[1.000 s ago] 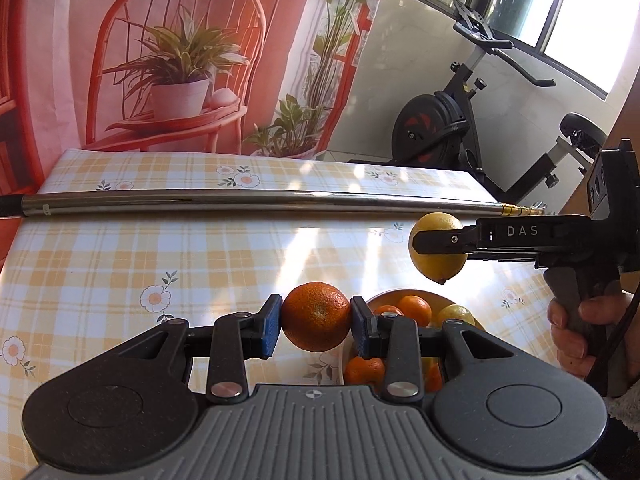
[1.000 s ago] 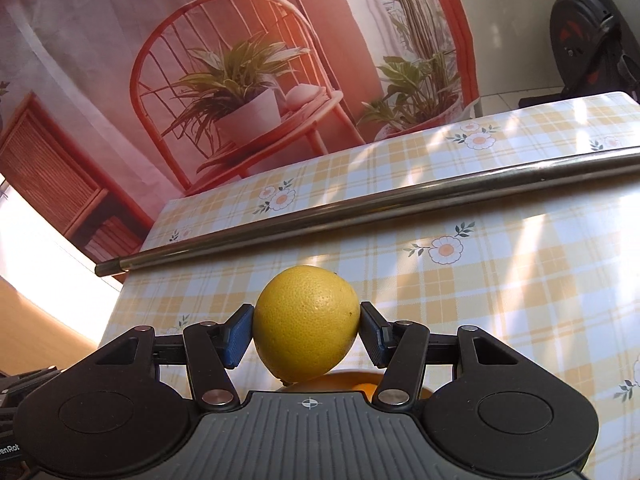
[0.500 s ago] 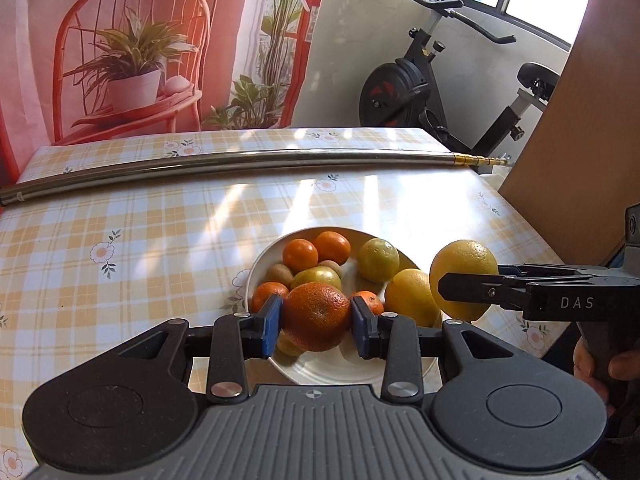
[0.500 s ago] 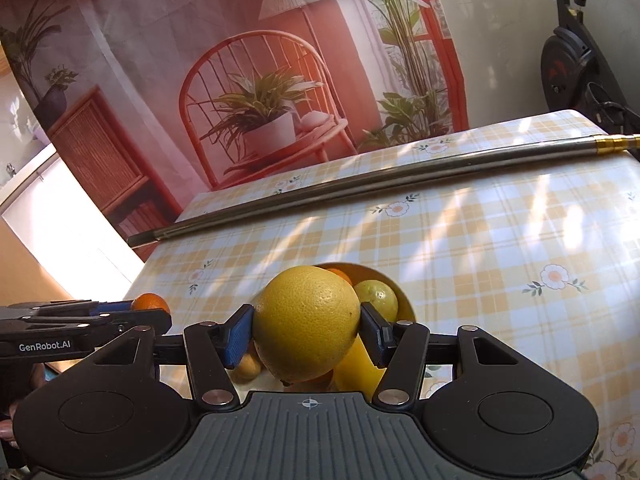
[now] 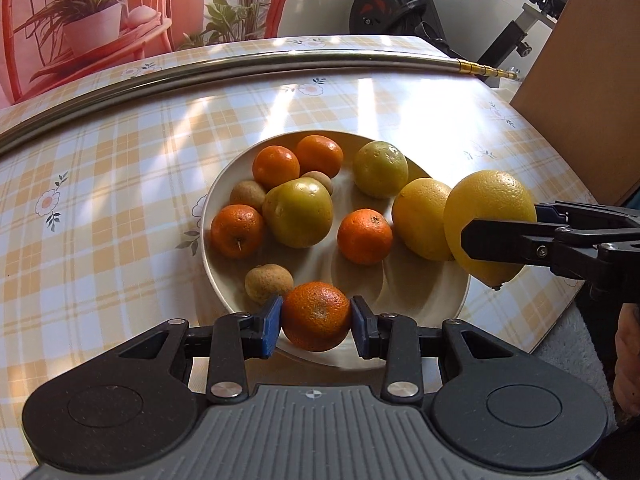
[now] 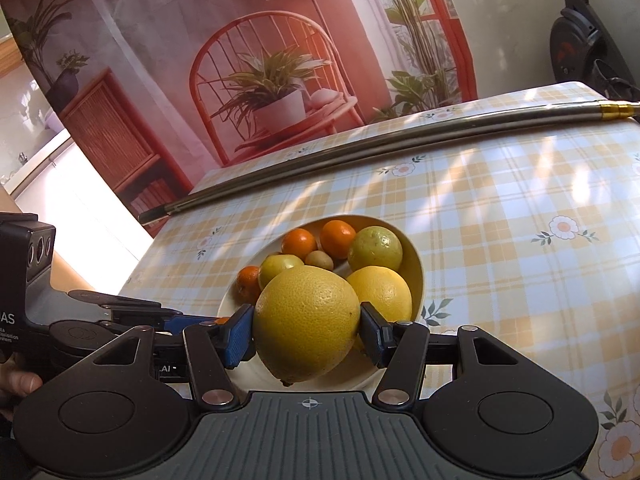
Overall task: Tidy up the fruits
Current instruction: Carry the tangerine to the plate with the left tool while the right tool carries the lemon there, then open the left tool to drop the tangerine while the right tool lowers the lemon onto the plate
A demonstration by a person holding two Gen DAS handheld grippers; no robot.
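My left gripper (image 5: 316, 326) is shut on an orange mandarin (image 5: 316, 316), held over the near rim of a cream bowl (image 5: 436, 300). My right gripper (image 6: 307, 338) is shut on a big yellow grapefruit (image 6: 307, 322), held above the bowl's right edge; it also shows in the left wrist view (image 5: 490, 216). The bowl (image 6: 416, 258) holds several mandarins (image 5: 364, 236), a second yellow grapefruit (image 5: 422, 218), two green citrus (image 5: 380, 169) and small brown fruits (image 5: 268, 282).
A long steel rod (image 5: 248, 62) lies across the far side of the yellow checked tablecloth (image 5: 100, 184). A brown board (image 5: 588, 60) stands at the right table edge. An exercise bike (image 5: 404, 0) stands behind the table.
Both grippers have tilted down and moved toward the bowl, each still holding its fruit. The bowl's contents are now in full view.
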